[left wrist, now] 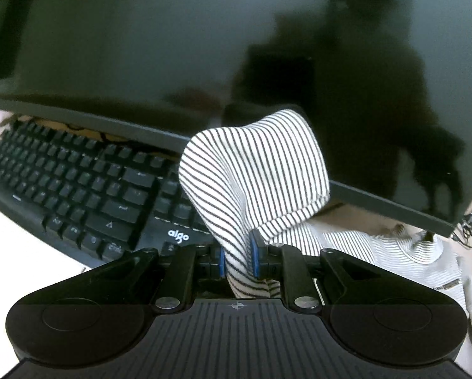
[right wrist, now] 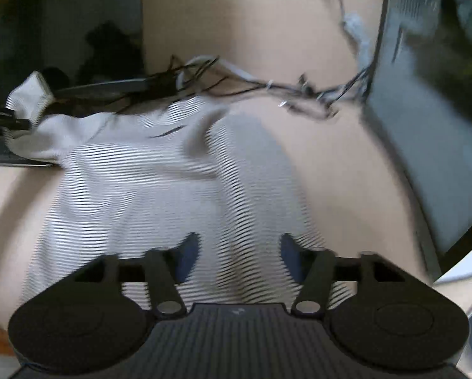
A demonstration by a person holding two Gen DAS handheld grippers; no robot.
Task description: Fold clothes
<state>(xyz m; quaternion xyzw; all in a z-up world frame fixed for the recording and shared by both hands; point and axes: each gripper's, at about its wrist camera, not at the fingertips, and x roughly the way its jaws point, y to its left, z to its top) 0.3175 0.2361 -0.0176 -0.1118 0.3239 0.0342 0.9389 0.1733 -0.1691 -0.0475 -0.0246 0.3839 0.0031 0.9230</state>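
Observation:
A white shirt with thin black stripes (left wrist: 254,170) is the garment. My left gripper (left wrist: 238,260) is shut on a bunched fold of it, which rises in front of the dark monitor; the rest trails to the right over the desk (left wrist: 378,246). In the right wrist view the same striped shirt (right wrist: 160,189) lies spread on the beige desk. My right gripper (right wrist: 237,257) is open, its blue pads (right wrist: 188,254) wide apart just above the shirt's near part. That view is blurred by motion.
A black keyboard (left wrist: 78,186) lies left of the held fold, under a dark monitor (left wrist: 172,47). In the right wrist view a tangle of cables (right wrist: 267,88) lies behind the shirt, and a second monitor (right wrist: 425,126) stands at the right.

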